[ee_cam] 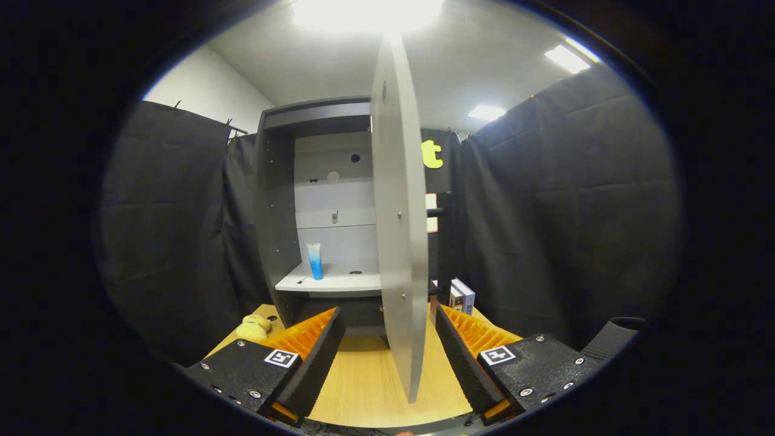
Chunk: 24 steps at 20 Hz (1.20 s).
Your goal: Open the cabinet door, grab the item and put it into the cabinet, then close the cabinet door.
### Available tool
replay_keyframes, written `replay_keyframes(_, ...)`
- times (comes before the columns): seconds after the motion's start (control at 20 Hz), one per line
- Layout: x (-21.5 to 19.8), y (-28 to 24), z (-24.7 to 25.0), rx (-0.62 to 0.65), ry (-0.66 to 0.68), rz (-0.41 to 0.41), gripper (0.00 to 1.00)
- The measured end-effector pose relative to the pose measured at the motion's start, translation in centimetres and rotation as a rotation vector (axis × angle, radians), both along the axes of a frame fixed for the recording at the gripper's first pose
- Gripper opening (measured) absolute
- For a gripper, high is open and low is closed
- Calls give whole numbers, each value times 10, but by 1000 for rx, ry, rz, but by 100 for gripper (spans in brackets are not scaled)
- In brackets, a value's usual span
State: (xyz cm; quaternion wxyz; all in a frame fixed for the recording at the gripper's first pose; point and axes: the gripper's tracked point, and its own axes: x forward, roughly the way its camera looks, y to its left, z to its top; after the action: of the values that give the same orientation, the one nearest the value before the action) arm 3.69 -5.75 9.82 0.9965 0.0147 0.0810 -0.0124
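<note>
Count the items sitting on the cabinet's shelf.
1. A blue-and-white tube stands upright on the grey cabinet's shelf, beyond the open fingers. The open grey door may hide more behind it.

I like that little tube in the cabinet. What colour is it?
The tube is white on top fading to blue, seen in the gripper view.

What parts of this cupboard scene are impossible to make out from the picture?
- Right half of the grey cabinet's interior: hidden by the open grey door, seen edge-on.
- Small white box on the wooden table: partly behind the door and the open claw.
- Yellow soft thing left of the cabinet: too small to identify.
- Blue-and-white tube on the shelf: label too small.
</note>
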Motion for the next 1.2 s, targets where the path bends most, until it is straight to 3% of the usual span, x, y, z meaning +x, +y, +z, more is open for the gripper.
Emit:
replay_keyframes(0.3, 9, -73, 16, -10, -34, -161, 93)
replay_keyframes(0.65, 53, -134, 31, -31, -68, -322, 93)
replay_keyframes(0.85, 76, -124, 27, -42, -51, -323, 93)
replay_keyframes(1.2, 70, -108, 30, -70, -55, -344, 89)
